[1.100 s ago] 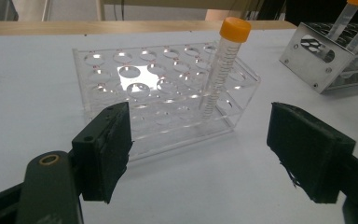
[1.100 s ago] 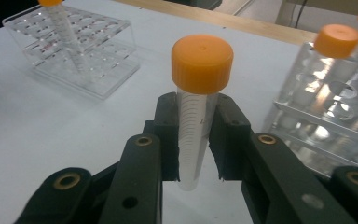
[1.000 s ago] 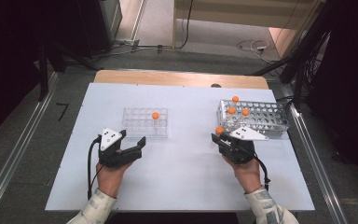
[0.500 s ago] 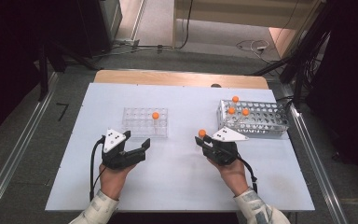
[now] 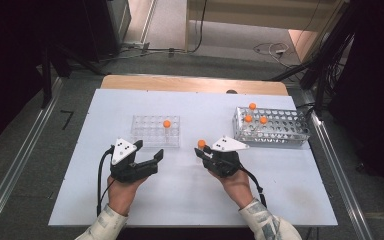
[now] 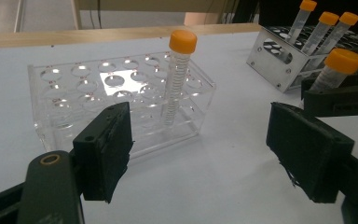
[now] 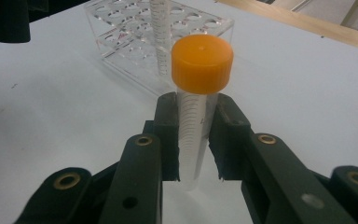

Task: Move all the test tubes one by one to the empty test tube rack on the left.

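Observation:
My right gripper (image 5: 204, 149) (image 7: 196, 140) is shut on a clear tube with an orange cap (image 7: 200, 63) (image 5: 201, 144) (image 6: 338, 63), held upright above the white table. The clear plastic rack (image 5: 155, 131) (image 6: 116, 98) (image 7: 135, 32) stands left of it, with one orange-capped tube (image 5: 166, 124) (image 6: 179, 70) upright in it. My left gripper (image 5: 150, 152) (image 6: 205, 158) is open just in front of that rack, nothing between its jaws. Three more orange-capped tubes (image 5: 253, 115) (image 6: 328, 23) stand in the metal rack (image 5: 272, 127) (image 6: 284, 58) at the right.
The white table top (image 5: 190, 200) ends at a wooden strip (image 5: 190, 84) along the far side. Metal rails (image 5: 15, 165) run along the floor on both sides. Cables (image 5: 250, 177) trail from the grippers toward the person's forearms.
My right gripper has carried the orange-capped tube leftward from beside the metal rack toward the clear rack. The left gripper has shifted a little to the right.

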Demonstrator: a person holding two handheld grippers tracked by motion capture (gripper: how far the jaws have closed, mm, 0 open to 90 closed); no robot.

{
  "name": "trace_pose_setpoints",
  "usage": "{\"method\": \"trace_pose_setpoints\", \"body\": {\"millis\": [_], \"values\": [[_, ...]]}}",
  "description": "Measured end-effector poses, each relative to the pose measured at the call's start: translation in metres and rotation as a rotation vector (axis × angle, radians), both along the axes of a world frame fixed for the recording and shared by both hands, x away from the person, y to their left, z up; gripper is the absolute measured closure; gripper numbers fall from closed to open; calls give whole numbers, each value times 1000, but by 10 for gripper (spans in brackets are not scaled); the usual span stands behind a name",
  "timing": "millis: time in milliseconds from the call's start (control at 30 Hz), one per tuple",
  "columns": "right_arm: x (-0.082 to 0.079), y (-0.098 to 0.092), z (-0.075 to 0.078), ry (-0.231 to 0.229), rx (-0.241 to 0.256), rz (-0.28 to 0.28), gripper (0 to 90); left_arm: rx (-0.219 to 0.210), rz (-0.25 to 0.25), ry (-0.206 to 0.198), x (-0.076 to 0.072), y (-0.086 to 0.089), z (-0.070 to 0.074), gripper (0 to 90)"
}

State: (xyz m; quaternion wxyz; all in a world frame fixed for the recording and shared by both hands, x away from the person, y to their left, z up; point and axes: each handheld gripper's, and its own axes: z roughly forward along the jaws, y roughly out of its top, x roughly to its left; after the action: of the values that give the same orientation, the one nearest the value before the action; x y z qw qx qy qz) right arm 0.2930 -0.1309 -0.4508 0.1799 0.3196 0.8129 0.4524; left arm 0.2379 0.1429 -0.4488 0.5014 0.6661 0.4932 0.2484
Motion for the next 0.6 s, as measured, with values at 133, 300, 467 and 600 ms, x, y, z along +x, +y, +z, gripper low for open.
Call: {"method": "trace_pose_setpoints", "body": {"millis": [133,300,467,600], "values": [[0,7,-1,6,-2,8,719,-3,-4,-3,0,0,1,224],[0,17,-3,7,-5,28,719,-8,-5,-9,-1,0,4,232],[-1,28,-4,5,-12,50,719,-9,-17,-15,-3,1,7,240],[-2,36,-5,7,-12,69,719,-17,-29,-20,-4,0,9,253]]}}
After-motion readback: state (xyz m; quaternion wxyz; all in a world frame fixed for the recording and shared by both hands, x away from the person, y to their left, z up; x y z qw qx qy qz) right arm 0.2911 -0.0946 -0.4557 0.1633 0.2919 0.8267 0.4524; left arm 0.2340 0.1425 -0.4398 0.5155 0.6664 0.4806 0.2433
